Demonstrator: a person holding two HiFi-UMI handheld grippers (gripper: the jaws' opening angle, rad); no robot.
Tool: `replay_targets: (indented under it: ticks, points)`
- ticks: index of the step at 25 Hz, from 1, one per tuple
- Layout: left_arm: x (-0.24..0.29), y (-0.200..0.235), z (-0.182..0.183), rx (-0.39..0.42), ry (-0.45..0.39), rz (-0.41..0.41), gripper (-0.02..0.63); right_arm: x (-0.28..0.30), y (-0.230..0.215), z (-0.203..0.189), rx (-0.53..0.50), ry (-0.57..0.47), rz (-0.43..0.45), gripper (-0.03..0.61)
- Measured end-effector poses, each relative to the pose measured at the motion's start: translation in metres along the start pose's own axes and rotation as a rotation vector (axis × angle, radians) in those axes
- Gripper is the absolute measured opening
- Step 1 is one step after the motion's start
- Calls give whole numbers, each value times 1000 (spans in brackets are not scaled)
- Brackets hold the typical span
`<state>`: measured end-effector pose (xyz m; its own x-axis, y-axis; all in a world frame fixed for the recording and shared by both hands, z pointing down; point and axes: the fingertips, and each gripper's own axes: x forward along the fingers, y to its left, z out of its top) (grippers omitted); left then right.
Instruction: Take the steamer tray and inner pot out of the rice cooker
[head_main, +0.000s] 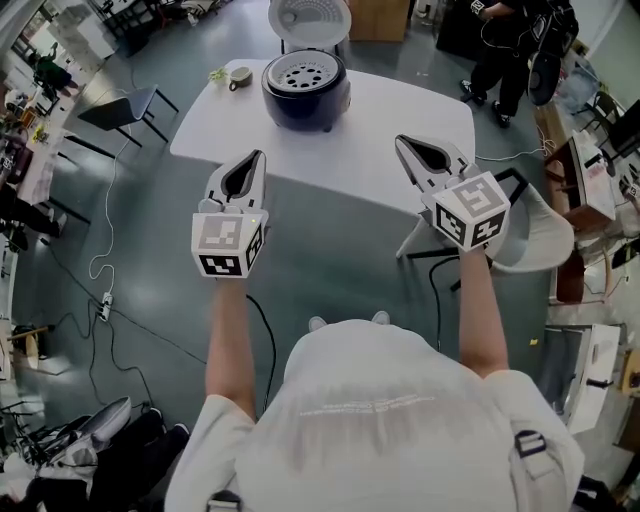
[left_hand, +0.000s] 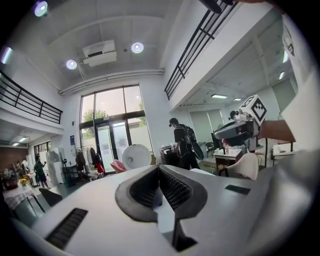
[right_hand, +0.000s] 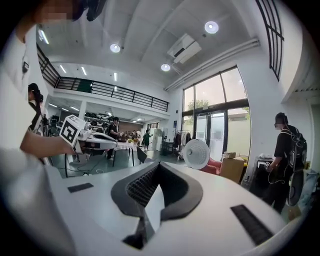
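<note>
Both the left gripper (head_main: 251, 159) and right gripper (head_main: 405, 145) hover closed and empty at mid-frame, below the open rice cooker (head_main: 305, 88) on the table (head_main: 420, 115).

**Left gripper (left_hand: 159, 169) seen with its jaws shut, nothing held between them**

The ribbed dark pads are pressed together at the tips, and the gripper's pale grey body fills the lower half of the view. Just beyond the tips a round white lid (left_hand: 136, 156) is seen standing upright. To its right a person in dark clothes (left_hand: 182, 146) with a backpack is seen from behind. Further right, the right gripper (left_hand: 220, 133) is held level and points left, with its marker cube (left_hand: 255, 107) on top. Tall glass doors (left_hand: 112, 131) are seen at the back, a balcony railing (left_hand: 192, 57) runs above, and round ceiling lights (left_hand: 137, 47) are lit.
</note>
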<state>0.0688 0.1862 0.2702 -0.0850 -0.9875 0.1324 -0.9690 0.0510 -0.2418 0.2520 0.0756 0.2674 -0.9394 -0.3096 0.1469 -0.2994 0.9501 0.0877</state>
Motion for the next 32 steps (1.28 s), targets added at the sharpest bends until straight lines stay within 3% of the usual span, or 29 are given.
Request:
replay_targets:
  ticks: [5, 10, 12, 14, 16, 21, 32]
  points:
    - [-4, -1, -1, -36, -25, -72, 14, 8, 6, 3, -24, -7, -20, 25]
    - [-13, 13, -1, -44, -83, -79, 20, 16, 15, 7, -2, -13, -12, 28]
    - [-16, 22, -3, -43, -84, -69, 99, 19, 20, 9, 22, -20, -2, 40]
    - [-17, 30, -9, -26, -65, -54, 204, 22, 26, 10, 36, -22, -5, 103]
    - [-20, 36, -18, 1, -41, -51, 232, 27, 35, 8, 36, -17, -7, 129]
    - [-29, 50, -35, -4, -24, -87, 236, 41, 58, 1, 31, 8, -16, 210]
    - [-36, 70, -57, -41, -14, -123, 215, 60, 75, -1, 47, 31, -46, 238]
